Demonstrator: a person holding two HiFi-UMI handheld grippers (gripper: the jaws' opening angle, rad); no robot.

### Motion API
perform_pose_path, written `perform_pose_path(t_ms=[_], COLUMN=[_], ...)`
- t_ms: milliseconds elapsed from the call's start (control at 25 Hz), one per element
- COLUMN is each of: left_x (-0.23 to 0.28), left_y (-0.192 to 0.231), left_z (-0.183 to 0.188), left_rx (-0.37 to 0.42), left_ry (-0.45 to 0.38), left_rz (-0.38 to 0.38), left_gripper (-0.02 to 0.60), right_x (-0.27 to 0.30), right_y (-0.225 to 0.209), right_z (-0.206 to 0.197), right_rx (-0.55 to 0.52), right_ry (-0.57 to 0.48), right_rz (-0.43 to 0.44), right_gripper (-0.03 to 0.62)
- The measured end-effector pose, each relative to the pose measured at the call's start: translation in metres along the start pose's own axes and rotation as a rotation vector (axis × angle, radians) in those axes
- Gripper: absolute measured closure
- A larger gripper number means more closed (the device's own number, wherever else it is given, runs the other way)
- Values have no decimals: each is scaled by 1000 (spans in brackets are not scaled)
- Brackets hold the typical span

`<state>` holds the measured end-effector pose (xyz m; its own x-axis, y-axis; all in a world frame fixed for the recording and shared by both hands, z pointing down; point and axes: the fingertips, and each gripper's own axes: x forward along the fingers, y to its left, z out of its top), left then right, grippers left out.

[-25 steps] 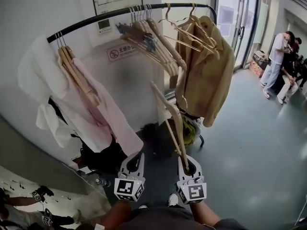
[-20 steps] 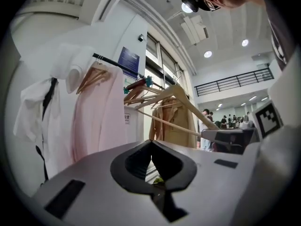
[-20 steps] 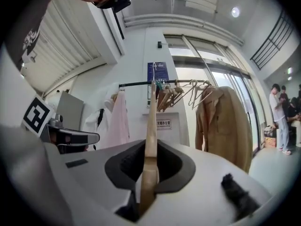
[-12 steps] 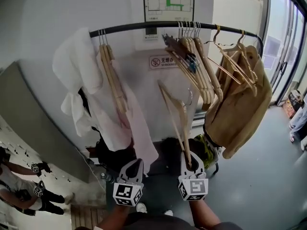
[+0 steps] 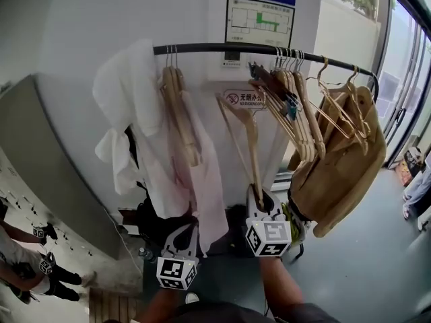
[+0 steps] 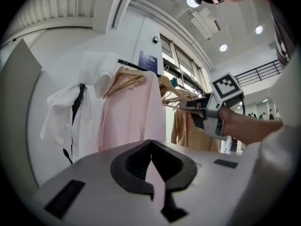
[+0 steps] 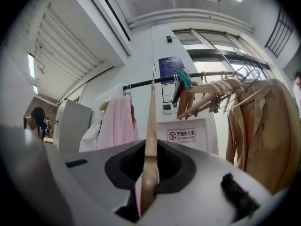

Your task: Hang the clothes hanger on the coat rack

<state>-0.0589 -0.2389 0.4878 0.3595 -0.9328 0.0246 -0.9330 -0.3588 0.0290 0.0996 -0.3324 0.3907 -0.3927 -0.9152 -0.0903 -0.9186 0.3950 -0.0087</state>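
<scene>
My right tongs (image 5: 259, 200) are pinching the lower end of one arm of a wooden hanger (image 5: 248, 143), jaws pressed onto the wood from both sides. The hanger stands nearly upright out of them. Its top sits in front of the wall sign (image 5: 244, 99), below the black rail (image 5: 222, 48) and not hooked over it. Seen from above, it is in the open stretch of the rail. The pink garment (image 5: 205, 180) hangs to its left and a bunch of bare hangers (image 5: 296, 110) to its right.

My left tongs (image 5: 182, 244) hang lower and off to the left, near the pink garment's hem. Their tips are pressed together with nothing clamped between them (a sliver of pink shows through the slot below the tips, and I cannot tell whether the cloth touches them).

At the left end of the rail a white garment (image 5: 124, 96) is draped beside the pink one. At the right end a tan coat (image 5: 343, 173) hangs past the bare hangers. A grey cabinet (image 5: 47, 160) stands against the wall to the left.
</scene>
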Motion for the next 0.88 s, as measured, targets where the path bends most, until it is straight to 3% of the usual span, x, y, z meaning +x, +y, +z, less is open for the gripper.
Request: perform_pose_path(t_ms=[280,560,880], left_x=[-6,-11,-15], left_y=[15,28,29], left_z=[-5,-7,-4], left_rx=[-13,-31,-32], left_ry=[-2,-2,-8], left_rz=[7,16,10], left_gripper=[572,572,572], right_x=[59,101,124], right_y=[9,10,5], right_z=[70,95,99], right_rx=[-27,-38,-41], right_ry=[-30,20,100], right_rz=[31,65,86], right_gripper=[551,551,551])
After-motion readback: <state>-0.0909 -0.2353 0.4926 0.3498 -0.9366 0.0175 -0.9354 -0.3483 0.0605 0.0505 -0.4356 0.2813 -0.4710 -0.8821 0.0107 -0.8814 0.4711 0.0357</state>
